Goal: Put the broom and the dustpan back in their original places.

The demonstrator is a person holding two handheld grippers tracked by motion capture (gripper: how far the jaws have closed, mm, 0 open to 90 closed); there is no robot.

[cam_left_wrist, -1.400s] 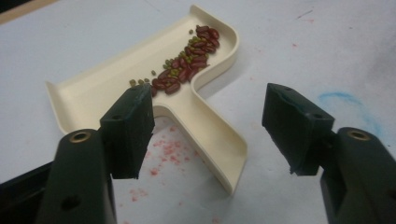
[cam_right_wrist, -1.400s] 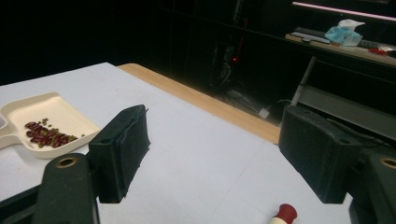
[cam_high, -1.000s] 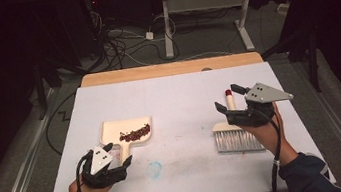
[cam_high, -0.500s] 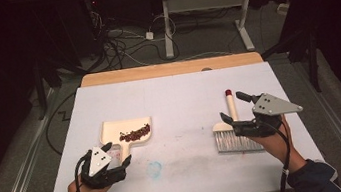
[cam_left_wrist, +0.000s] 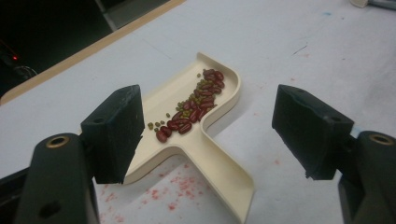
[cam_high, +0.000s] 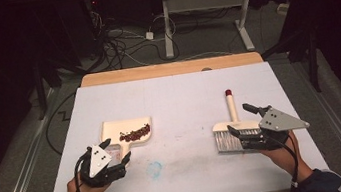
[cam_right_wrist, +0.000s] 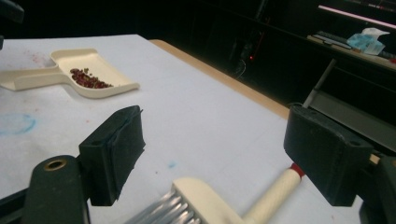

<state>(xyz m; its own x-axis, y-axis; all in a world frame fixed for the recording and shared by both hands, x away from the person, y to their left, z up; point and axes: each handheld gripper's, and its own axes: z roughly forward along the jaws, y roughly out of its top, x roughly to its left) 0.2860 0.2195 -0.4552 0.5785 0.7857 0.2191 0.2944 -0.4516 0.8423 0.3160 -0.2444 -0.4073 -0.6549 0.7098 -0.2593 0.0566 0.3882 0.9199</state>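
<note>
Dustpan (cam_high: 125,131) lies flat left of centre in the high view, beans (cam_high: 135,133) heaped in its tray, handle toward the left claw (cam_high: 117,165). That claw's jaws stand apart astride the handle, pads clear, lined up to grab. Brush (cam_high: 231,130) lies right of centre, bristles toward the person. Right claw (cam_high: 243,127) hovers over the brush head; jaws just opened wide, brush below and between them, unpressed. White table (cam_high: 179,100) bare between the two; blue smudge (cam_high: 154,168) low centre. Nothing blocks.
</note>
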